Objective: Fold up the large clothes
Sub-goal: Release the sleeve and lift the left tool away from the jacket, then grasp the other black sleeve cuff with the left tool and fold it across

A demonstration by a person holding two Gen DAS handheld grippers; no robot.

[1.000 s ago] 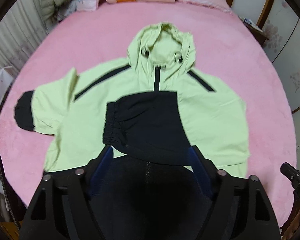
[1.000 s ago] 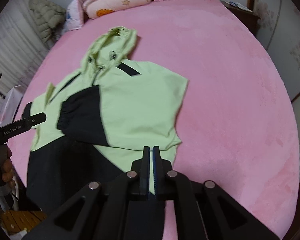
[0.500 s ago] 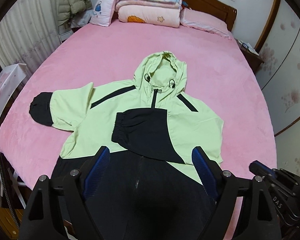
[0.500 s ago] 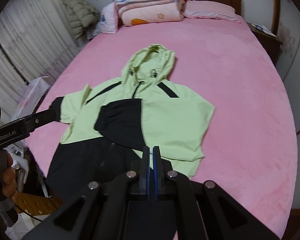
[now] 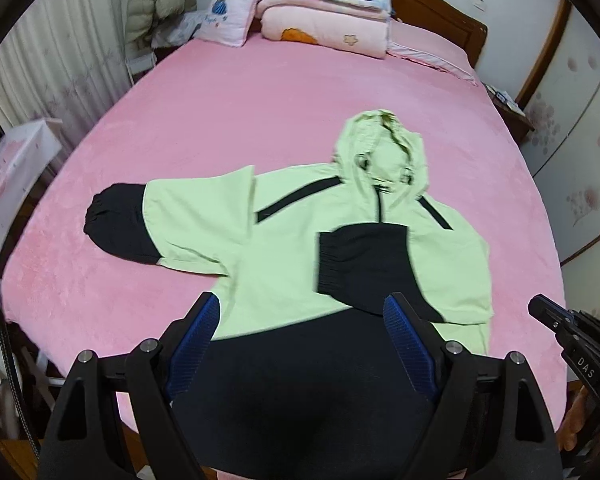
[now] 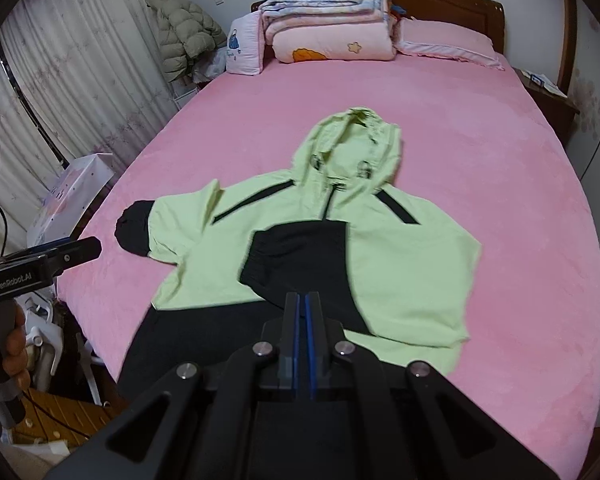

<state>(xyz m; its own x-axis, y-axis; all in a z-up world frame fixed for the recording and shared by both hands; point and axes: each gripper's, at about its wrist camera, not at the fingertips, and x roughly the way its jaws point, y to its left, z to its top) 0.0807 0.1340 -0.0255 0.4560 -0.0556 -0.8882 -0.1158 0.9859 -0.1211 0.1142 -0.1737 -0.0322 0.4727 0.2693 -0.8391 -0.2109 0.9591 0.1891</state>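
A light green and black hooded jacket (image 5: 300, 256) lies flat on the pink bed (image 5: 260, 112), hood toward the headboard. Its right sleeve (image 5: 364, 264) is folded across the chest, black cuff inward. The left sleeve (image 5: 160, 220) lies spread out to the left. My left gripper (image 5: 300, 320) is open and empty, held above the jacket's black hem. My right gripper (image 6: 302, 312) is shut with nothing between the pads, above the hem; the jacket (image 6: 400, 264) fills the middle of its view. Each gripper shows at the edge of the other's view.
Folded quilts (image 6: 332, 28) and pillows (image 6: 448, 44) sit at the wooden headboard. A padded coat (image 6: 184, 36) hangs by the curtains on the left. A white box (image 6: 72, 192) stands beside the bed's left edge. A nightstand (image 6: 548, 92) is at the right.
Both grippers have pulled back and risen from the jacket, so more of the bed and room shows. The left view has shifted leftward. The jacket has not moved.
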